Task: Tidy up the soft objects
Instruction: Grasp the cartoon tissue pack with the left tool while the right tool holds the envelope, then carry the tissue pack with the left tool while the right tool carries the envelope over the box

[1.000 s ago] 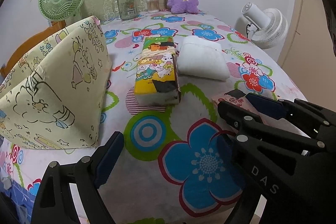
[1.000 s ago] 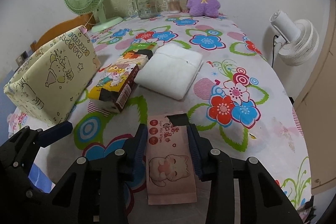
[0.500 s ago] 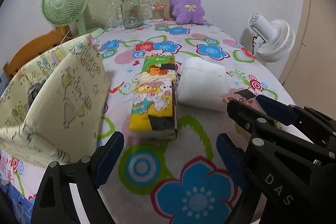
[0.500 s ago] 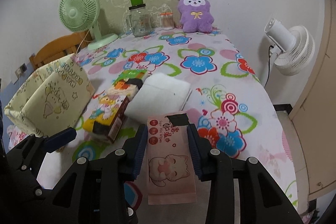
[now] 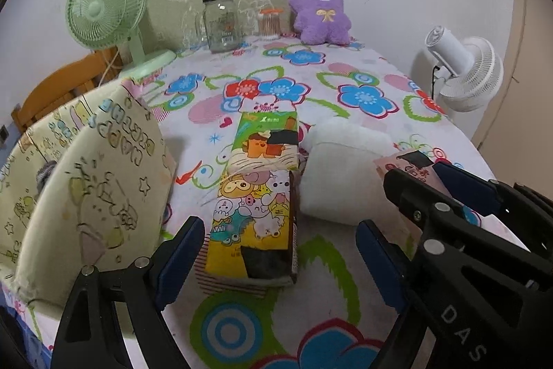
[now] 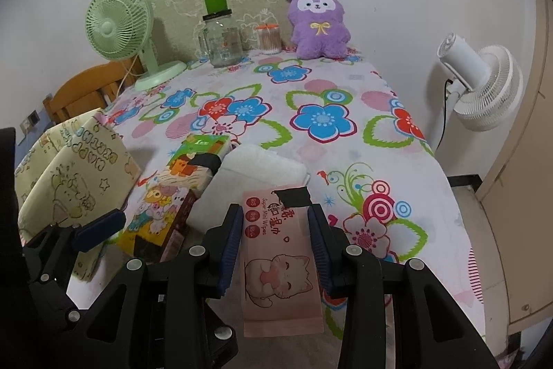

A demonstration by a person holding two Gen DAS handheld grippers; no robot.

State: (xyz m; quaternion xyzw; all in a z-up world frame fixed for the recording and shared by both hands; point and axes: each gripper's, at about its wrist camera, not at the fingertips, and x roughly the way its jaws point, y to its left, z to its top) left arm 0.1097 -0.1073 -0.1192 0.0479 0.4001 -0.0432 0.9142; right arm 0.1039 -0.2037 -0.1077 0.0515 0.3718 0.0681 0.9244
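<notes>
My right gripper (image 6: 274,213) is shut on a pink wet-wipes pack (image 6: 280,258) and holds it clear above the flowered tablecloth. That pack (image 5: 408,166) also shows at the right of the left wrist view. My left gripper (image 5: 278,227) is open, and nothing is between its pads. Just beyond its fingertips lies a colourful tissue pack (image 5: 259,196) (image 6: 172,192). A white folded cloth (image 5: 342,172) (image 6: 249,175) lies to the right of the tissue pack. A yellow cartoon-print fabric box (image 5: 79,189) (image 6: 72,175) stands on the left. A purple plush (image 5: 319,11) (image 6: 319,23) sits at the far wall.
At the back stand a green desk fan (image 5: 103,9), a glass jar with a green lid (image 5: 221,19) and a cotton-swab tub (image 5: 269,25). A white fan (image 6: 484,82) stands beyond the table's right edge. A wooden chair (image 6: 83,92) is at the left.
Both grippers have shifted across the table. The tissue pack now sits lower in the left view, close to the fingertips. The wipes pack stays gripped and the table looks farther below it.
</notes>
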